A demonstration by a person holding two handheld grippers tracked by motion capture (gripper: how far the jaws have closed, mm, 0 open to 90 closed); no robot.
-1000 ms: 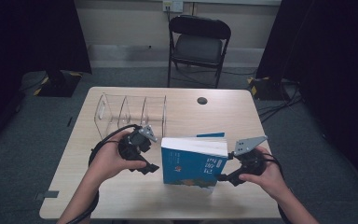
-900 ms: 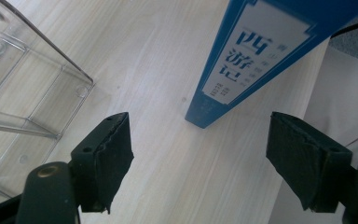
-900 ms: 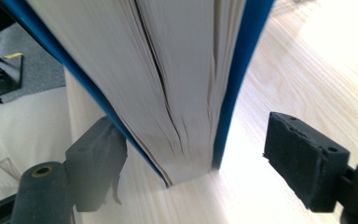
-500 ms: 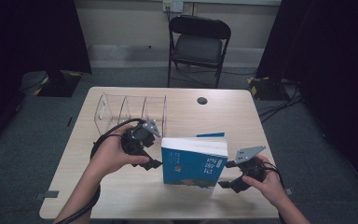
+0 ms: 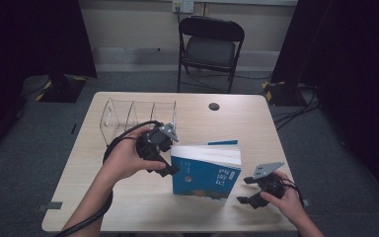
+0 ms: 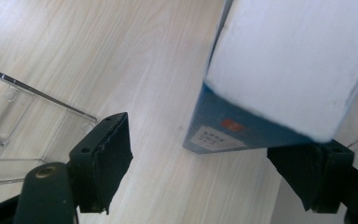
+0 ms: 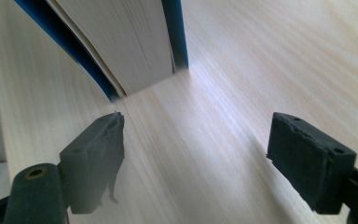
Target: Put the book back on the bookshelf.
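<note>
white lettering on blue book [image 5: 205,175] cover, small label on its spine, neither legible

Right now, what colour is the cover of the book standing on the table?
Blue, with white lettering; the book shows it best in the high view.

Looking along my right gripper [image 7: 193,158], I see its two black pads spread wide, with bare desk [image 7: 242,79] between them and nothing in their grasp; its jaws have just been opening. Ahead, at the upper left, the book [image 7: 121,42] stands on the pale wood, blue covers on either side of the cream page block. My left pad [image 7: 95,158] sits just below the nearer cover's corner, apart from it.
</note>
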